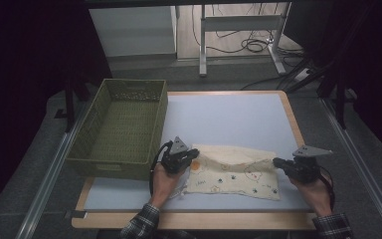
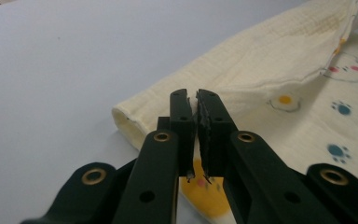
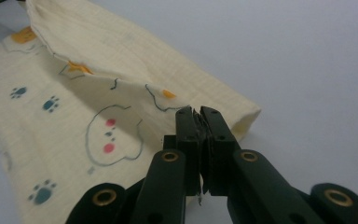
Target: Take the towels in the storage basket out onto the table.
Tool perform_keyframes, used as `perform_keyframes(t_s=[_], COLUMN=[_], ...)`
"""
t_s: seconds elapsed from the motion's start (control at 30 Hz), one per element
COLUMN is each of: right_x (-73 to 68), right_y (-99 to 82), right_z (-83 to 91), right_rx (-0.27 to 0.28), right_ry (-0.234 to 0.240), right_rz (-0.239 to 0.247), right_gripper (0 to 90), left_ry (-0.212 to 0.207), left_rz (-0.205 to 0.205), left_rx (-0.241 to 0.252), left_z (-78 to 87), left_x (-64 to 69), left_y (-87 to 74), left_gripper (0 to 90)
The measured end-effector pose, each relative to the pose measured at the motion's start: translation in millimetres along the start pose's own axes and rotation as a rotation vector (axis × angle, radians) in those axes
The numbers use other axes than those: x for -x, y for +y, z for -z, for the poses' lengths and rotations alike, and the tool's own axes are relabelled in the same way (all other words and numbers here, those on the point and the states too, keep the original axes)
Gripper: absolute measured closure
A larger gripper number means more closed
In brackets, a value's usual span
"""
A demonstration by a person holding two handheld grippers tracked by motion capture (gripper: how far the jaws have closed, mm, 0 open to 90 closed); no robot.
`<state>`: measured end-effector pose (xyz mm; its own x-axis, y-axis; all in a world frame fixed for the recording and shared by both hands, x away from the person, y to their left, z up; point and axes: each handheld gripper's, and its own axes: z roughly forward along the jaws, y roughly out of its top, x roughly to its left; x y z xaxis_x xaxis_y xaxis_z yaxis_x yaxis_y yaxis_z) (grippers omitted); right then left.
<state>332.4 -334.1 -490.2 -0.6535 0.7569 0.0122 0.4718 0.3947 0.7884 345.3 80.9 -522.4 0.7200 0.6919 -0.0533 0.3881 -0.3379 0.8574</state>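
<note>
On the tabletop (image 1: 229,114) a cream cloth (image 1: 236,174) with printed paws and animal faces lies toward the near edge, its far long edge lifted and folded over toward the person. The left tongs (image 1: 195,153) pinch that raised edge at the cloth's left end, the right tongs (image 1: 277,162) at its right end. The high view gives the whole layout: a green basket (image 1: 122,127) stands just left of the cloth, overhanging the tabletop's left edge, and the far half of the blue surface lies bare. The left gripper view shows the left tongs (image 2: 196,95) clenched on a thin fold of cloth (image 2: 279,65), with the rolled hem open like a tube beside them. The right gripper view shows the right tongs (image 3: 196,111) clenched likewise on the cloth (image 3: 98,93), close to its corner, bare surface beyond.
</note>
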Motion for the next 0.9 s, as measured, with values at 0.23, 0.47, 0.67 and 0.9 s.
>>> perform_keyframes(t_s=[0.23,0.47,0.67,0.9], right_x=[-14.5,-26.9,-32.4,-39.7], right_y=[-12.2,-21.3,-30.4,-40.3], right_z=[10.5,19.1,22.8,28.7], right_rx=[-0.011,-0.021,-0.03,-0.041], right_ry=[0.022,0.03,0.046,0.069], right_rz=[0.017,0.037,0.034,0.026], right_gripper=[86.8,86.6,86.0,82.0], left_ry=[-0.029,-0.041,-0.055,-0.085], left_rz=[-0.008,-0.036,-0.051,-0.04], left_rx=[0.01,0.003,-0.014,-0.041], left_z=[15.3,26.7,33.0,38.3], left_x=[10.5,23.6,33.5,42.6], left_y=[-8.6,-14.3,-22.9,-38.3], left_gripper=[85.4,85.3,85.1,81.3])
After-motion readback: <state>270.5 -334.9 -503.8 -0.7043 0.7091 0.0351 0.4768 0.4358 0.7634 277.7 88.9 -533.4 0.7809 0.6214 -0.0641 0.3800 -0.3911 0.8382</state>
